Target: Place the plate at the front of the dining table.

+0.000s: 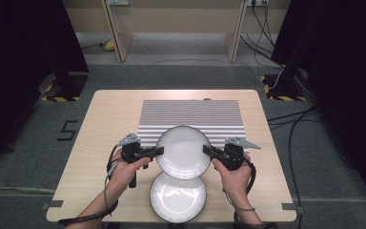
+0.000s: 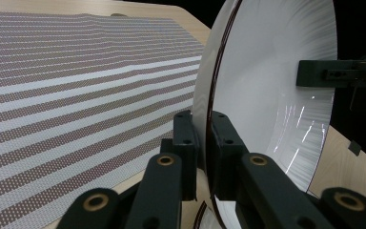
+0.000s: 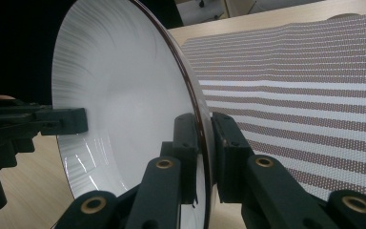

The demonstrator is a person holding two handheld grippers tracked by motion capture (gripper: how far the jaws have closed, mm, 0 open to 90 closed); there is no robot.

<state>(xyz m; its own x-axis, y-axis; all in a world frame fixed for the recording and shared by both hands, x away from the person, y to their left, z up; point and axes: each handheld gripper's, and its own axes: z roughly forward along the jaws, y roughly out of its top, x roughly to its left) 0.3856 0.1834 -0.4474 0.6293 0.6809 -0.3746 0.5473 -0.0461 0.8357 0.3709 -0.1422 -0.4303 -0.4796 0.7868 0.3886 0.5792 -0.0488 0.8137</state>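
Here I hold the upper plate (image 1: 183, 151) between both tongs: my left tongs (image 1: 158, 152) are clamped on its rim at nine o'clock, my right tongs (image 1: 208, 150) on its rim at three o'clock. Gripping opposite edges keeps it level and stops it tipping. It hangs over the near edge of the striped mat (image 1: 192, 114), overlapping the twelve o'clock edge of the second plate (image 1: 178, 197), which lies on the surface (image 1: 109, 109) closer to me. In my left gripper view the rim sits pinched between the jaws, with the other tongs across the dish. I judge the mat is where it belongs.
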